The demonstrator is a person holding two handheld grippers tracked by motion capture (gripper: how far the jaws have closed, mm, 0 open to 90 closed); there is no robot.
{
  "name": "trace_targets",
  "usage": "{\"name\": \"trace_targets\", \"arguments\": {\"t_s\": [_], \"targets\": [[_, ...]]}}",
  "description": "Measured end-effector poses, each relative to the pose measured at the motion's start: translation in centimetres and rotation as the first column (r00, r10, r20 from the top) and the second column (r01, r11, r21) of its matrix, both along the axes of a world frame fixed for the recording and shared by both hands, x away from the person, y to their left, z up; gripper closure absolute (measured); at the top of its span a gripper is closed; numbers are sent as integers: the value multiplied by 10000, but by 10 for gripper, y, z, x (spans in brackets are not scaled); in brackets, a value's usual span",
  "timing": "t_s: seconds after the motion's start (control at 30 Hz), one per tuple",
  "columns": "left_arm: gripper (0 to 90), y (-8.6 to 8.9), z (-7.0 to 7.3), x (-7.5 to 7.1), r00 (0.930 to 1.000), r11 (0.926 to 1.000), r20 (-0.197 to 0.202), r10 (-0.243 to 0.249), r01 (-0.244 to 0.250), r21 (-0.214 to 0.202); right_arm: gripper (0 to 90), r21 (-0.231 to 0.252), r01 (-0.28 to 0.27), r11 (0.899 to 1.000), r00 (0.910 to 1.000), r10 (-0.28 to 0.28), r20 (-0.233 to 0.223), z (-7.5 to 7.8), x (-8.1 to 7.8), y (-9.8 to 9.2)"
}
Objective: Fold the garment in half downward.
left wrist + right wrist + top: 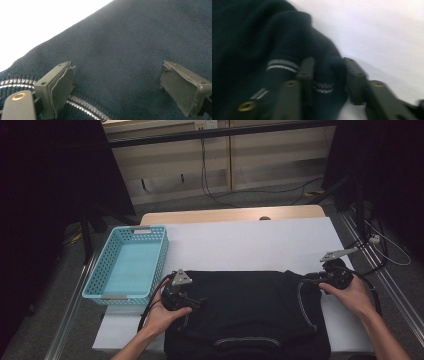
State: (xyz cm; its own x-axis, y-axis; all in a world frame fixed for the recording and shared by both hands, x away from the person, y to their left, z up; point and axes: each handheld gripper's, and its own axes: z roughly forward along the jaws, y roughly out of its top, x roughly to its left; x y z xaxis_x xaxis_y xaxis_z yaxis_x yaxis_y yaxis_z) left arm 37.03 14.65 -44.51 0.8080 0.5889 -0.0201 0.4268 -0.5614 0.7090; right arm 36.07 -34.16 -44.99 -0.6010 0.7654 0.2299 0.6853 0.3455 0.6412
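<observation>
the white-covered bench (250, 240) carries a dark knit sweater (245, 305) spread flat along its near edge, in front of you. a light blue basket (131, 262) stands just left of it. your right tongs (328, 77) seem closed on a bunched, striped fold at the sweater's right end, though that view is blurred. your left tongs (116, 87) rest wide open on the fabric, gripping nothing.

Right gripper view is blurred; sweater (287, 50) stripes smear, can't tell if pads press the fabric. High view: sweater's bottom hem cut off by frame edge, gripper tips too small to read.
</observation>
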Motion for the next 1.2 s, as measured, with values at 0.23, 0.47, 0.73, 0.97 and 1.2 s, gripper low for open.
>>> {"name": "trace_targets", "arguments": {"t_s": [0.23, 0.47, 0.73, 0.97, 1.2], "targets": [[120, 2, 2, 0, 10000, 10000, 17, 17, -17, -9, 797, -319, 103, 9994, 9996, -94, 279, 4, -6, 8], [120, 3, 3, 1, 9998, 9997, 134, 177, -175, -140, 808, -902, 1362, 9866, 9811, -1217, 1505, 19, -11, 0], [120, 6, 6, 3, 9985, 9983, 286, 466, -456, -377, 814, -1098, 2356, 9656, 9400, -1978, 2779, 34, -15, -4], [125, 2, 8, 9, 9973, 9973, 444, 579, -557, -475, 819, -1112, 3023, 9467, 9090, -2511, 3327, 44, -10, -11], [149, -3, 20, 13, 9960, 9952, 579, 674, -630, -750, 820, -1154, 3549, 9278, 8893, -2970, 3477, 52, -4, -30]]}}
